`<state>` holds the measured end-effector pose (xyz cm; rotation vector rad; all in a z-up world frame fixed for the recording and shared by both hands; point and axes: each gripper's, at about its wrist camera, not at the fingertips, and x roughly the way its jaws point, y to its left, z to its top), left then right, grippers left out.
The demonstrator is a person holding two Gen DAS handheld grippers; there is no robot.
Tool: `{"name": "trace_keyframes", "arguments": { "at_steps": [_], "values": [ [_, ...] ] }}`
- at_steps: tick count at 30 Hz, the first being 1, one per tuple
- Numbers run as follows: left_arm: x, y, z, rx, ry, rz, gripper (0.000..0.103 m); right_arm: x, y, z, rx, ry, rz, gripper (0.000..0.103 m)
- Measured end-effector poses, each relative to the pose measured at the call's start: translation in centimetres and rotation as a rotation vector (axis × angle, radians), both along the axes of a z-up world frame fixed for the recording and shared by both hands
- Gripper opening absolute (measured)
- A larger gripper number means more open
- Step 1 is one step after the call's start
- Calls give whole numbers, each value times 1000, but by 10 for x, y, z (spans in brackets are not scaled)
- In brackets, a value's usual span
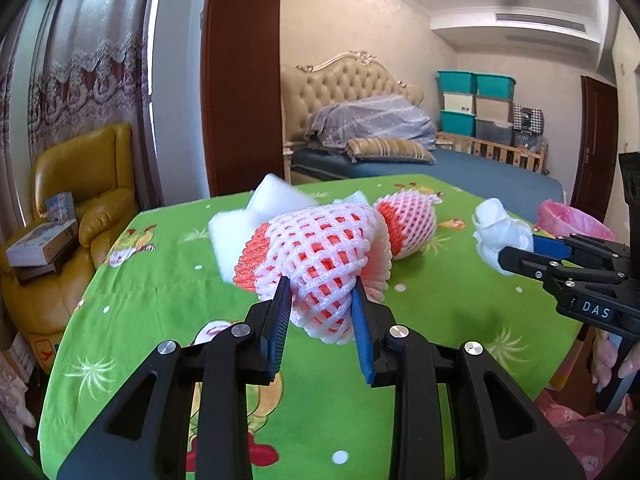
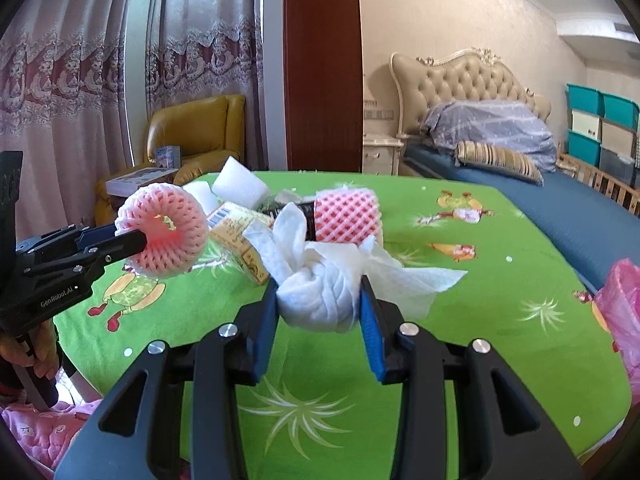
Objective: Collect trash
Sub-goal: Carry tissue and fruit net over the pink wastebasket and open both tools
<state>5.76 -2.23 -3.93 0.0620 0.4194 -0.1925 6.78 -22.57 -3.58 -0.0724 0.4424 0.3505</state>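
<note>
Left gripper (image 1: 320, 292) jaws pinch a foam fruit net (image 1: 320, 256), lifted clear of the worktop (image 1: 140, 280). Right gripper (image 2: 320, 300) jaws pinch a crumpled tissue (image 2: 320, 292), likely bound for the pink bag (image 2: 624, 312) at right.

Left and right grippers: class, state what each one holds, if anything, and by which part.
The left gripper clamps a pink foam fruit net by its near end. The right gripper clamps a crumpled white paper towel around its bunched middle.
</note>
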Motion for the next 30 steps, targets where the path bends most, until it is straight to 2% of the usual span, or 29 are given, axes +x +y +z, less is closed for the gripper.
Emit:
{"name": "trace_keyframes", "arguments": {
  "at_steps": [11, 21, 30],
  "values": [
    [-11, -34, 12, 27, -97, -109, 28, -18, -10, 19, 5, -106, -43, 37],
    [8, -76, 20, 33, -98, -219, 28, -22, -40, 24, -12, -132, -108, 37],
    [31, -133, 25, 46, -69, -346, 28, -26, -104, 34, -35, -160, -244, 37]
  ]
}}
